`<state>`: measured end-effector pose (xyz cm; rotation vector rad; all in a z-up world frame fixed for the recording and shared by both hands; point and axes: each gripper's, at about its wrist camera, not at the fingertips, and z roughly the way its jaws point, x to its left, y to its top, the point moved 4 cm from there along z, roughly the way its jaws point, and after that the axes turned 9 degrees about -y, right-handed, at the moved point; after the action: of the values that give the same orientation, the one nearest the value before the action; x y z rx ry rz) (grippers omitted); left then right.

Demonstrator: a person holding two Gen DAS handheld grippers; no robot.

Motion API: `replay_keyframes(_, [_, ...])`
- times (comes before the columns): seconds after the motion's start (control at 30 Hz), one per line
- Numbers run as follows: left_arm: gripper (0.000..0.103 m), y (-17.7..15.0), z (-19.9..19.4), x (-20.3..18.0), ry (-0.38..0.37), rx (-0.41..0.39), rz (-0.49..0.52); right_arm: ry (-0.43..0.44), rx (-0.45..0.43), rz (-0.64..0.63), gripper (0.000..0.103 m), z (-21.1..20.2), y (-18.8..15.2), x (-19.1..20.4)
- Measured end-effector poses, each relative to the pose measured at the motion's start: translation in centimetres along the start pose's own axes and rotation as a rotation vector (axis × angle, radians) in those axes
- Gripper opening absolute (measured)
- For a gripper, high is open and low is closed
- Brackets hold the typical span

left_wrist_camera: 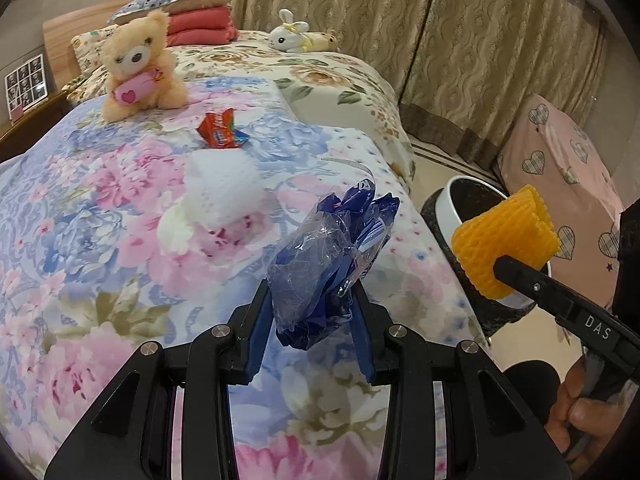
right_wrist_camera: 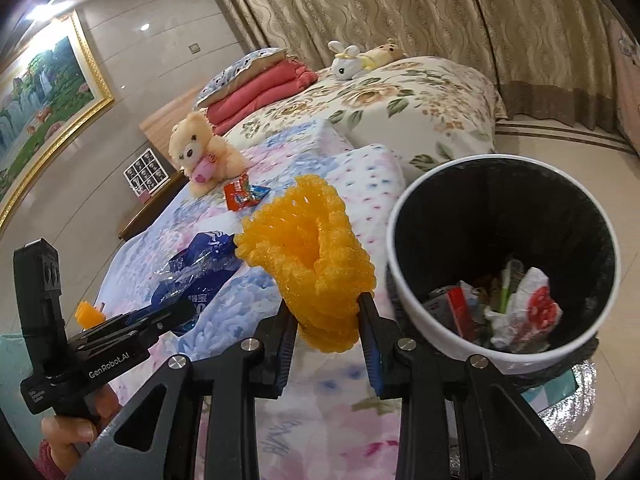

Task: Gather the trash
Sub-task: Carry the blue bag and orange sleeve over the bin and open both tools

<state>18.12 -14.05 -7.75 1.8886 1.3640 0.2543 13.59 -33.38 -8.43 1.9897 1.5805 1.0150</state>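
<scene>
My left gripper [left_wrist_camera: 314, 304] is shut on a crumpled blue and clear plastic bag [left_wrist_camera: 332, 256], held above the floral bedspread [left_wrist_camera: 100, 240]; the bag also shows in the right wrist view [right_wrist_camera: 196, 272]. My right gripper [right_wrist_camera: 326, 316] is shut on a yellow foam fruit net [right_wrist_camera: 308, 256], held left of the bin's rim; the net also shows in the left wrist view [left_wrist_camera: 506, 236]. The black bin with a white rim [right_wrist_camera: 404, 280] stands on the floor by the bed and holds several wrappers. A red snack wrapper [left_wrist_camera: 220, 130] and a white foam piece [left_wrist_camera: 218, 196] lie on the bed.
A cream teddy bear [left_wrist_camera: 138, 66] sits on the bed behind the red wrapper. A white bunny toy [left_wrist_camera: 290, 34], folded red blankets [left_wrist_camera: 200, 26] and a pillow lie further back. Curtains [left_wrist_camera: 460, 40] hang behind. A pink heart-print covered object [left_wrist_camera: 560, 160] stands beyond the bin.
</scene>
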Motion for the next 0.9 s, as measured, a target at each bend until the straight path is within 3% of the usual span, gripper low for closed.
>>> replay_keyframes(0.9, [0.035,1.6,3.1,-6.5,-0.073,0.039,0.116,-0.1,-0.038,0.083,0.03,-2.7,1.0,-6.5])
